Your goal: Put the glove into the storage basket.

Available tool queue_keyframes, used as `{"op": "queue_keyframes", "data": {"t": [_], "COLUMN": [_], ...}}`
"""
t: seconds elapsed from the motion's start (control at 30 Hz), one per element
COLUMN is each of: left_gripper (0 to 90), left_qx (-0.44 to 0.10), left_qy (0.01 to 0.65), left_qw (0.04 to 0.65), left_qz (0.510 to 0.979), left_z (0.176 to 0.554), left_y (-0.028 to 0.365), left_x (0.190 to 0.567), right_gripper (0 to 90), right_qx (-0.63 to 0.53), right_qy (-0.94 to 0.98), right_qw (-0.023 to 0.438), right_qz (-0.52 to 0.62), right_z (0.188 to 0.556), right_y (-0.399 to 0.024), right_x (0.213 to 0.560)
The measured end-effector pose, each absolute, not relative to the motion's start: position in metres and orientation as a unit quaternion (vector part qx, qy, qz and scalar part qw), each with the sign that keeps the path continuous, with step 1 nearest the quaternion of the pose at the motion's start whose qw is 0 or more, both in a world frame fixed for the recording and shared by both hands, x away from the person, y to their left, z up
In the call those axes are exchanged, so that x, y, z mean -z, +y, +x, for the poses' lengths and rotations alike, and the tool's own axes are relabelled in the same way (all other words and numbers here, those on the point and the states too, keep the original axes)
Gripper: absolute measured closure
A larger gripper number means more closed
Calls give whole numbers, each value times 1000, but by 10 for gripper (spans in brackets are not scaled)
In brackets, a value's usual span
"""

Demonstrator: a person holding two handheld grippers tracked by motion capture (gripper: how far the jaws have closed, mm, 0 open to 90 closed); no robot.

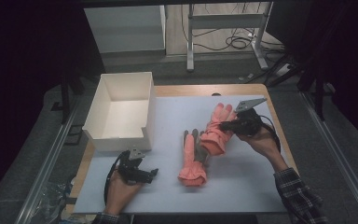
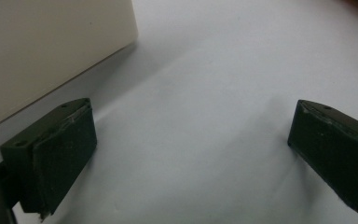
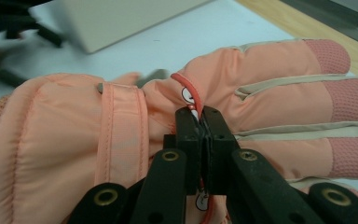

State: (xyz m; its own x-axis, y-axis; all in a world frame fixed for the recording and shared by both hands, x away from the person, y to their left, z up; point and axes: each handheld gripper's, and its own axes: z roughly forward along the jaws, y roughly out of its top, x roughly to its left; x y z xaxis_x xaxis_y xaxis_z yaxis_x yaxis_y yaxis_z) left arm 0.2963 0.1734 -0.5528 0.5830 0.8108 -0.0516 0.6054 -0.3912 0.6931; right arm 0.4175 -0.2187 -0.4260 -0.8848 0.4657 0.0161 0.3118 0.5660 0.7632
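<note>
A salmon-pink winter glove (image 3: 242, 88) hangs lifted at the counter's (image 1: 242, 182) right side, pinched at its side seam by the right tongs (image 3: 200, 122). Its mate (image 1: 193, 161) lies flat mid-counter. The left tongs (image 2: 191, 154) gape wide, holding nothing, beside the white box (image 1: 121, 112).

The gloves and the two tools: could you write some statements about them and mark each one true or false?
1. The right tool is shut on a pink glove. True.
2. The left tool holds the other glove. False: it is open over the bare white mat.
3. A glove lies inside the white box. False: both are outside it.
4. The other glove lies on the mat. True.
</note>
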Motion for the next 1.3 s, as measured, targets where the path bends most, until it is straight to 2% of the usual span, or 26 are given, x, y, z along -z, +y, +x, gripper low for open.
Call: {"op": "queue_keyframes", "data": {"t": [0.3, 0.5, 1.1, 1.23, 1.3], "left_gripper": [11, 11, 11, 11, 11], "left_qx": [-149, -149, -150, -149, -149], "left_qy": [433, 433, 431, 431, 431], "left_qw": [344, 345, 343, 343, 343], "left_qz": [820, 820, 821, 821, 821], "left_z": [296, 296, 296, 296, 296], "left_y": [173, 173, 173, 173, 173], "left_x": [553, 553, 553, 553, 553], "right_gripper": [864, 863, 855, 836, 797], "right_qx": [-407, -393, -353, -353, -357], "right_qy": [902, 914, 933, 932, 931], "right_qw": [56, 46, 24, 20, 21], "right_qz": [132, 89, 70, 76, 78], "right_z": [386, 384, 395, 397, 396], "right_y": [-174, -152, -137, -137, -139], "right_x": [421, 431, 466, 470, 471]}}
